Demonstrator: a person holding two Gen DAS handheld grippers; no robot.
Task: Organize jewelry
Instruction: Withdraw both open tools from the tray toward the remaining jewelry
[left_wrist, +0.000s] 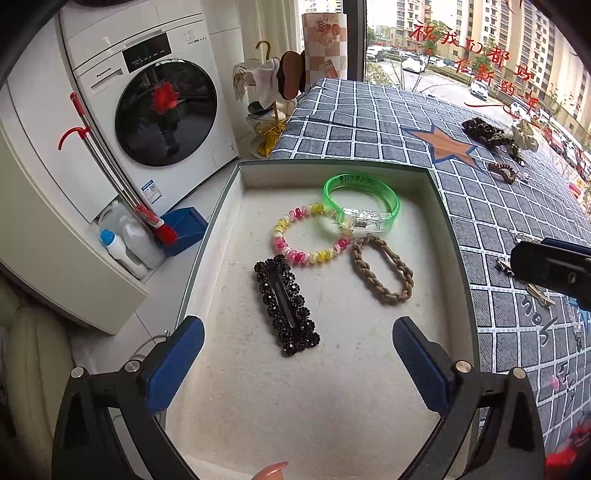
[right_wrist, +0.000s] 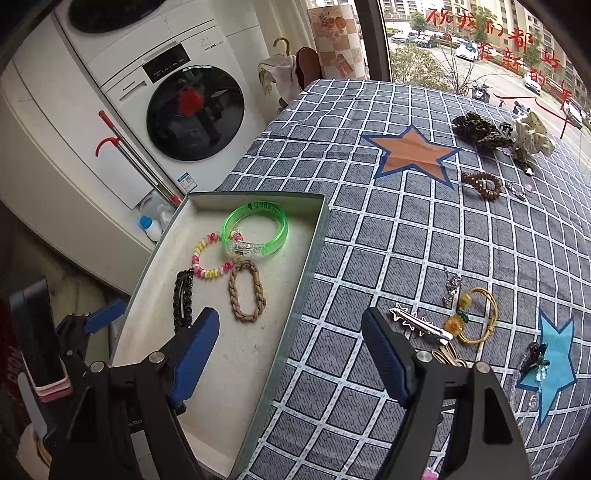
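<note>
An open box with a pale lining holds a green bangle, a pink-and-yellow coil bracelet, a brown braided hair tie and a black beaded hair clip. My left gripper hangs open over the box, nothing between its fingers. My right gripper is open and empty above the right wall of the box. On the checked cloth to its right lie a silver zigzag clip, a yellow beaded cord bracelet and a silver pendant.
Farther back on the cloth are a brown coil tie, a leopard scrunchie and a cream dotted scrunchie. A dark crystal piece lies on a blue star. Left of the table stand a washing machine, a mop and bottles.
</note>
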